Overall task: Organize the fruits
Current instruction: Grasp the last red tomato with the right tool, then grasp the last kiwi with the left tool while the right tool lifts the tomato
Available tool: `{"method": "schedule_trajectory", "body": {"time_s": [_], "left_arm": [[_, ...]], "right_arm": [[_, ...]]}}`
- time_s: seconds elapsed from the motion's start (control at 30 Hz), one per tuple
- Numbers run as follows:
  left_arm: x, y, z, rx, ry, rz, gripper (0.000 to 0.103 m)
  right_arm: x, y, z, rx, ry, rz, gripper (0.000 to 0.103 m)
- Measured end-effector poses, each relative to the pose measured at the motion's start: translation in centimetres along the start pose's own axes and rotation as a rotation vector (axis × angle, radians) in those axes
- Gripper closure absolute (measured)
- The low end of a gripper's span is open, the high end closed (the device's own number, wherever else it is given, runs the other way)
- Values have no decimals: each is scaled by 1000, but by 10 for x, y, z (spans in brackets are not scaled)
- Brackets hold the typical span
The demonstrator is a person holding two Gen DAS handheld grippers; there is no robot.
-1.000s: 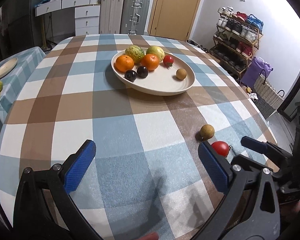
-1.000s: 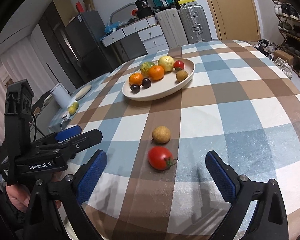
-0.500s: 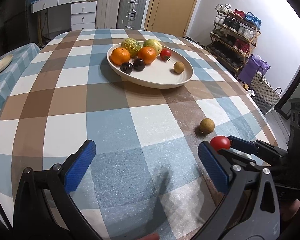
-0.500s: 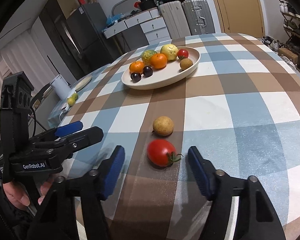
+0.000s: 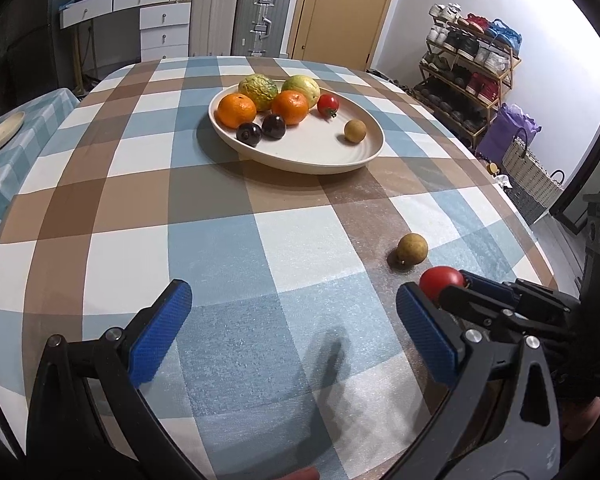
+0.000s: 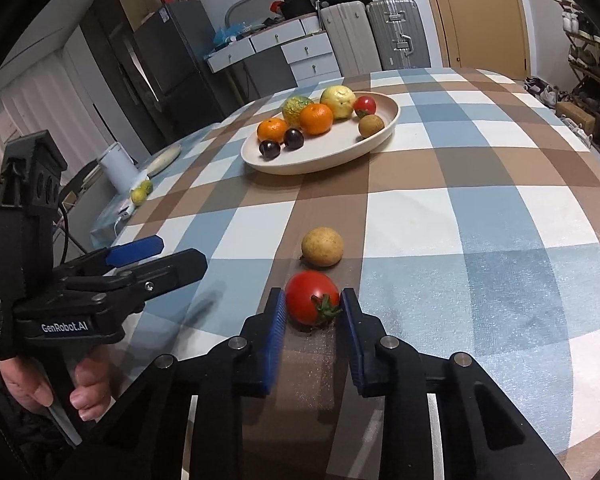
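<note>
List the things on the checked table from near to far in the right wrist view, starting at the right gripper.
right gripper → red tomato between its pads → tan round fruit → cream plate holding the other fruit.

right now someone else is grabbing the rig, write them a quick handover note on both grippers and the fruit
Right gripper: blue pads closed against both sides of the loose tomato, which sits on the checked tablecloth; not lifted yet.
Left gripper: open, empty, hovering over the cloth.
Loose longan: on the cloth just beyond the tomato.
Plate: already holds two oranges, two dark plums, two green-yellow fruits, one tomato and one longan.
Done: most fruit plated, tomato gripped.
Left: carry the tomato to the plate, then pick up the longan and plate it too.
</note>
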State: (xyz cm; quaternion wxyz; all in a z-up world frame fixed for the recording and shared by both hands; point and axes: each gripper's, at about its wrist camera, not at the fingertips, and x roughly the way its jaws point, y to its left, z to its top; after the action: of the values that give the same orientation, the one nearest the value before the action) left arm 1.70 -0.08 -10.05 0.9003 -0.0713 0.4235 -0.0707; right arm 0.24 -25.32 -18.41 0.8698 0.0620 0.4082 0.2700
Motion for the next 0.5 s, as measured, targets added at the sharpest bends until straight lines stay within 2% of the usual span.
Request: {"method": "schedule_trajectory", "body": {"time_s": [0.5], "left_arm": [[33,-48,24,126,42,-45,1]], "right_arm": [[-36,-45,3,122,-129,23,75]]}}
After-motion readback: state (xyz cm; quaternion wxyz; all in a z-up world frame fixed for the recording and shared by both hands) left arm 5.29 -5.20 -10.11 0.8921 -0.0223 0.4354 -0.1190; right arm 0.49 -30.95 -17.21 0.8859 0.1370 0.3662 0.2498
